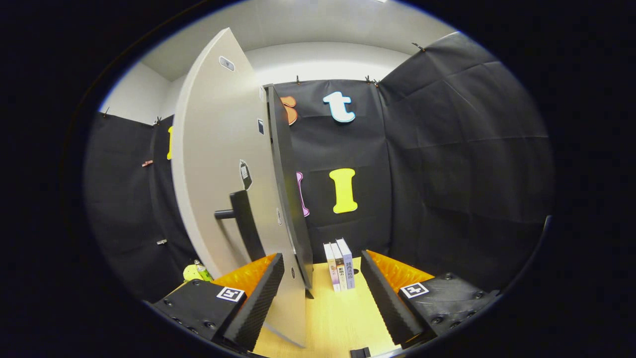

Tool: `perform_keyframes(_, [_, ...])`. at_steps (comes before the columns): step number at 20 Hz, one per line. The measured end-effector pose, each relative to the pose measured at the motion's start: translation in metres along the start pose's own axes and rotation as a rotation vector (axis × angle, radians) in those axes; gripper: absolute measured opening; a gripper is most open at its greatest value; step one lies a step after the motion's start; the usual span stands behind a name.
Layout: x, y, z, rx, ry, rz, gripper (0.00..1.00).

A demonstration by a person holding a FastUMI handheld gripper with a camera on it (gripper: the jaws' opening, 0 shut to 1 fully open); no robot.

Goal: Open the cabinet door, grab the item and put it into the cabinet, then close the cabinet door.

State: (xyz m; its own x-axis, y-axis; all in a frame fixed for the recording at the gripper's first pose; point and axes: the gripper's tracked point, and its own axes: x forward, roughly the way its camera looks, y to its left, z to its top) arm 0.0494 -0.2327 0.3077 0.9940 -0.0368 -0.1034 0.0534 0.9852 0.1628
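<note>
The gripper (322, 291) stands with jaws spread and empty, straddling the swung-out cabinet door's (223, 164) edge (handle (244, 221) untouched), evidently aimed toward the upright books (340, 264) beyond.

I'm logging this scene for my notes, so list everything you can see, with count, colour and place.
cabinet door: one, light grey, swung open, its edge between the fingers
door handle: one, black bar, on the door's face above the left finger
books: three, upright, pale spines, on the table beyond the fingers
table: one, light wood, under the fingers
bottle: one, green, with a yellow-green thing beside it, left of the door
hand-held gripper: one, black and orange, fingers open, gripping nothing
</note>
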Motion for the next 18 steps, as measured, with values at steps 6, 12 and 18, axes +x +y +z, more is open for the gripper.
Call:
perform_keyframes(6, [0.013,0.015,0.000,-0.060,0.017,0.035,0.97])
perform_keyframes(12, [0.007,0.097,-0.006,-0.193,0.008,0.093,0.98])
perform_keyframes(18, [0.031,0.197,-0.026,-0.222,0.007,0.122,0.96])
